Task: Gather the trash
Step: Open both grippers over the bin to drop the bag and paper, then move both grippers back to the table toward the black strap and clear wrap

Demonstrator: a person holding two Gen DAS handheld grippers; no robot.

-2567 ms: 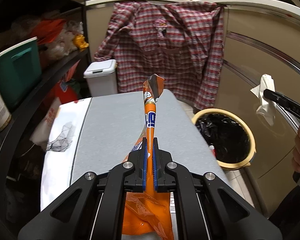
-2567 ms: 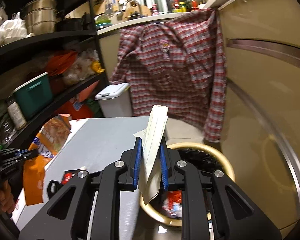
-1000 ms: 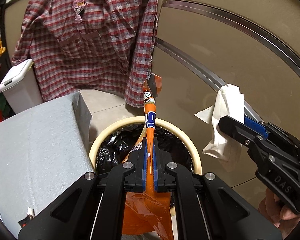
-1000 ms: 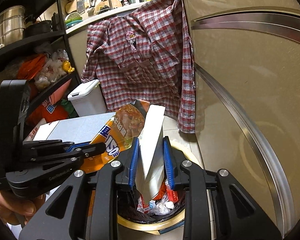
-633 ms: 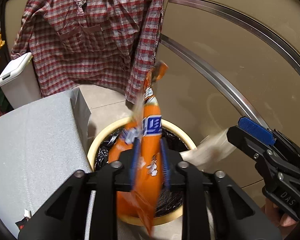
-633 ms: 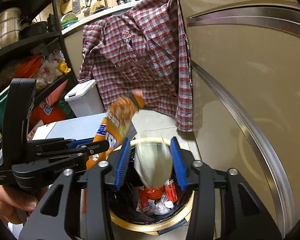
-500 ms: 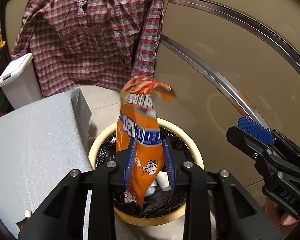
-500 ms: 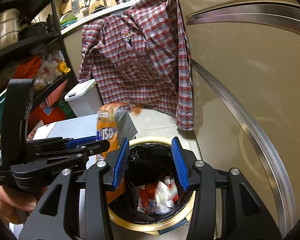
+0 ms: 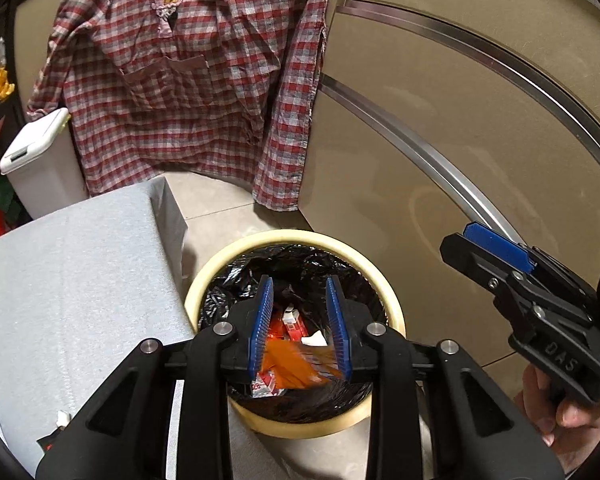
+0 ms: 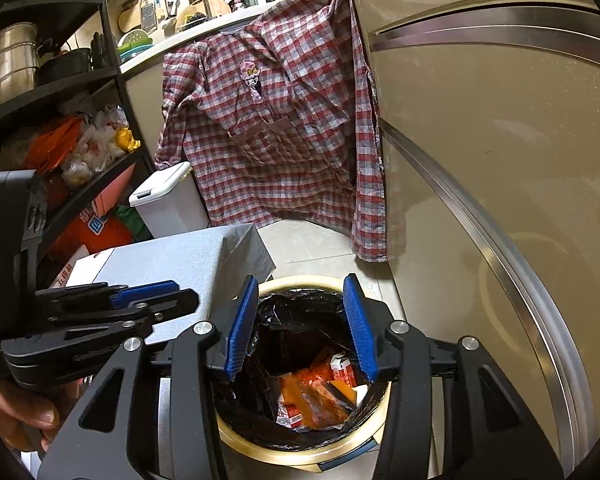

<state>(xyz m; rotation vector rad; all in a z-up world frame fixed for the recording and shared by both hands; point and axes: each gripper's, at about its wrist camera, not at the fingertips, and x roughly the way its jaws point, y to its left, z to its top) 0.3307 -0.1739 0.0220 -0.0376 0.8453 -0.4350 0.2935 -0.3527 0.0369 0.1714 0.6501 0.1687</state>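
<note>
Both claws, the left claw [image 9: 299, 320] and the right claw [image 10: 302, 322], hang open and hold nothing. Right under them sits the trash bin [image 9: 380, 276], with the orange snack bag [image 10: 314, 398] inside, maybe lying flat

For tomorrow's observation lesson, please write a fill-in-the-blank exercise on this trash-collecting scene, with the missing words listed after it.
1. The bin is lined with a ____ plastic bag.
2. Both the left tongs and the right tongs are ____, holding nothing.
3. The orange wrapper now lies ____ the bin.
4. A plaid ____ hangs from the counter beyond the bin.

Missing words: black; open; inside; shirt
</note>
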